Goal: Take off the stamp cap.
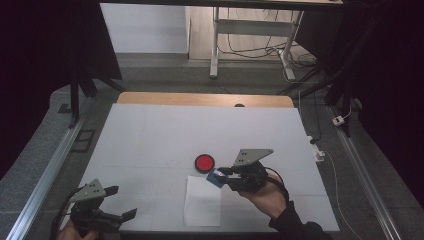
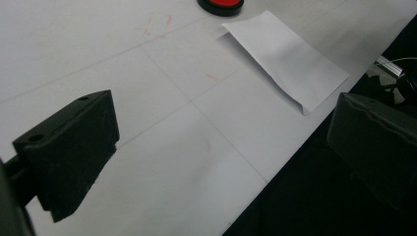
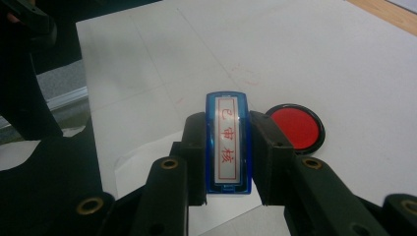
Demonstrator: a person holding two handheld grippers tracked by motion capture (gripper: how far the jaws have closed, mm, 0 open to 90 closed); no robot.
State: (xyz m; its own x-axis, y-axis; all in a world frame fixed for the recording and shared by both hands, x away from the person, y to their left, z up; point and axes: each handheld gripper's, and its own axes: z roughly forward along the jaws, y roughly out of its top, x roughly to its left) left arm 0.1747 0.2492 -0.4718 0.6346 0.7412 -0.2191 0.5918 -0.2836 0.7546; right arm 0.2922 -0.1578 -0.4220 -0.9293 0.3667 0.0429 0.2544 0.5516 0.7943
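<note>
My right gripper point(image 3: 227, 152) is shut on a blue stamp point(image 3: 227, 142) with a white label of red characters, held just above the table. In the high view that gripper point(image 1: 226, 176) hovers at the top right corner of a white sheet of paper point(image 1: 202, 200), with the stamp point(image 1: 216, 177) sticking out to the left. A round red ink pad point(image 1: 204, 163) in a black rim lies just beyond the paper; it is also beside the stamp point(image 3: 294, 128). My left gripper point(image 1: 122, 203) rests open at the table's front left, nothing between its jaws. The paper point(image 2: 285, 59) and ink pad point(image 2: 221, 4) lie ahead of it.
A white mat point(image 1: 165, 135) covers the table, with a wooden strip point(image 1: 200, 98) at the far edge. Metal rails point(image 1: 50, 170) run along both sides. A desk frame with cables point(image 1: 250, 40) stands beyond the table.
</note>
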